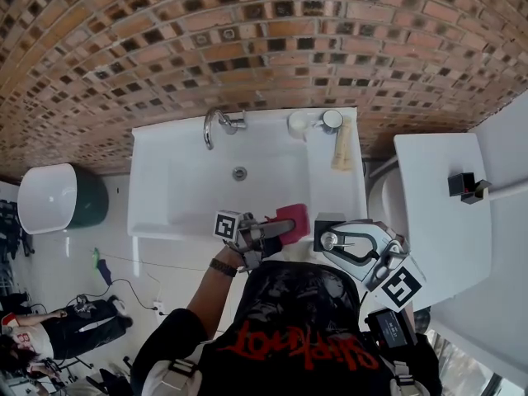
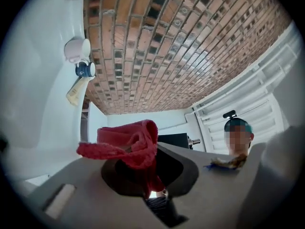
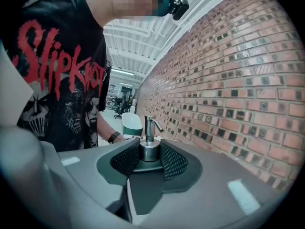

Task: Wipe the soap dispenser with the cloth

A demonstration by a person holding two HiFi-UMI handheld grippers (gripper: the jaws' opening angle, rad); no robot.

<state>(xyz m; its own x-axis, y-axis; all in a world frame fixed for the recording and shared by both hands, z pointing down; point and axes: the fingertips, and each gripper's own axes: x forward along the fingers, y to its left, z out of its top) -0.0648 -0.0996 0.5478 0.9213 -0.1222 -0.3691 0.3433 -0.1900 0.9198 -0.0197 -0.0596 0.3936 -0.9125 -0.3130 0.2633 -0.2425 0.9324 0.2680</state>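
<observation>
We had L gripper [image 1: 280, 226] clamped on red cloth [image 1: 295, 219], R gripper [image 3: 149, 155] pinching soap dispenser [image 3: 149, 144] at pump collar, both lower-centre of frame. Our take was: hold dispenser steady, press cloth flat, wipe w/ light strokes.

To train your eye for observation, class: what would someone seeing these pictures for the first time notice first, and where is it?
The bright red cloth stands out, pinched in the left gripper at the front edge of the white sink. Beside it, the right gripper clamps a soap dispenser with a silver pump. Behind everything runs a patterned brick wall.
</observation>
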